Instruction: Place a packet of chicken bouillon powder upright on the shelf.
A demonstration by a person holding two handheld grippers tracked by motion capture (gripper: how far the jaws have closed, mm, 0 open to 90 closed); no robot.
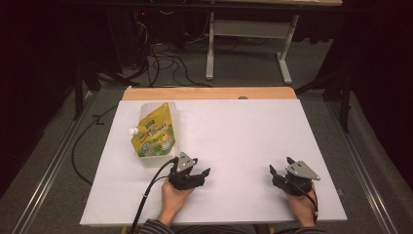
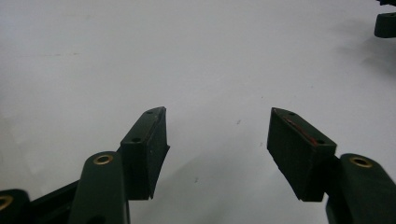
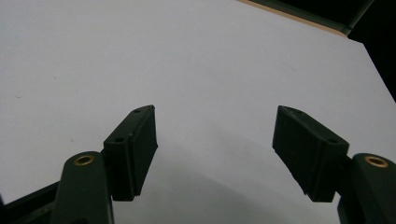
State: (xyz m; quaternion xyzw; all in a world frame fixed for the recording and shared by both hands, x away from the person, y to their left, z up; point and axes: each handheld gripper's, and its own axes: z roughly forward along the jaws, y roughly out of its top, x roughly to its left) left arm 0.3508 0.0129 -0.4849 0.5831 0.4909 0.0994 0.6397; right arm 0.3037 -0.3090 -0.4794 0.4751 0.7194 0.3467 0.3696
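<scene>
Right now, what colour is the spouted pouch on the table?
The pouch is mostly yellow with green print and a white cap; it shows best in the high view.

White table, yellow spouted pouch lying flat (far left side)

It looked like a lab: a white-topped table stood on grey carpet, loose cables trailing beyond its far edge.
</scene>
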